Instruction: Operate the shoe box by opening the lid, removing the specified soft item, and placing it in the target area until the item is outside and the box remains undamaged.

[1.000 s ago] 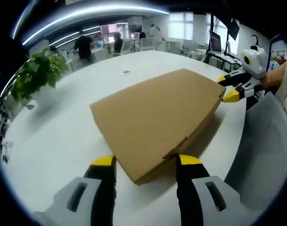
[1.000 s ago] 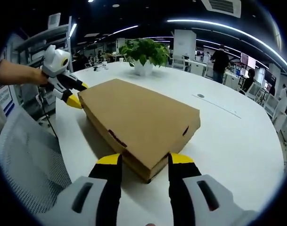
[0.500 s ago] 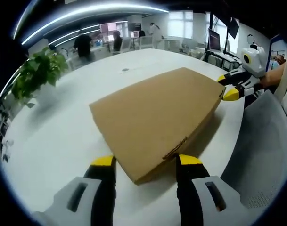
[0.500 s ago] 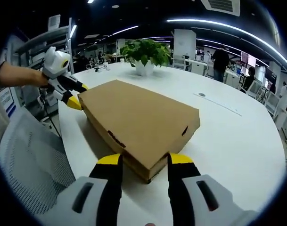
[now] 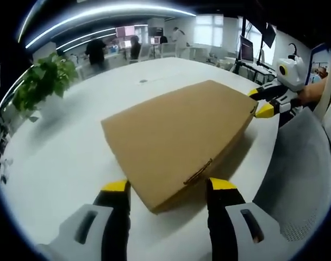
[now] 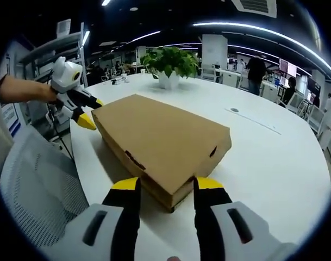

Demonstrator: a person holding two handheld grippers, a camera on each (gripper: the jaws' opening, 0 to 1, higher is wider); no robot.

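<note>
A flat brown cardboard shoe box [image 5: 176,133] lies closed on the white table [image 5: 62,157]. My left gripper [image 5: 169,187] is open, its yellow-tipped jaws standing either side of the box's near corner. At the opposite corner my right gripper [image 5: 259,101] is held by a hand, also open around that corner. In the right gripper view the same box [image 6: 160,136] runs away from my right gripper [image 6: 167,185], whose jaws straddle its near corner. The left gripper [image 6: 89,112] sits at the far left corner there. The box's contents are hidden.
A potted green plant [image 6: 168,60] stands on the table beyond the box, also visible as the plant [image 5: 43,81]. A grey mesh chair [image 5: 301,174] is beside the table edge, the same chair [image 6: 40,185]. People and desks are far behind.
Both views have shifted only slightly. The box stays closed in the same place, and both grippers remain open at its opposite corners.
</note>
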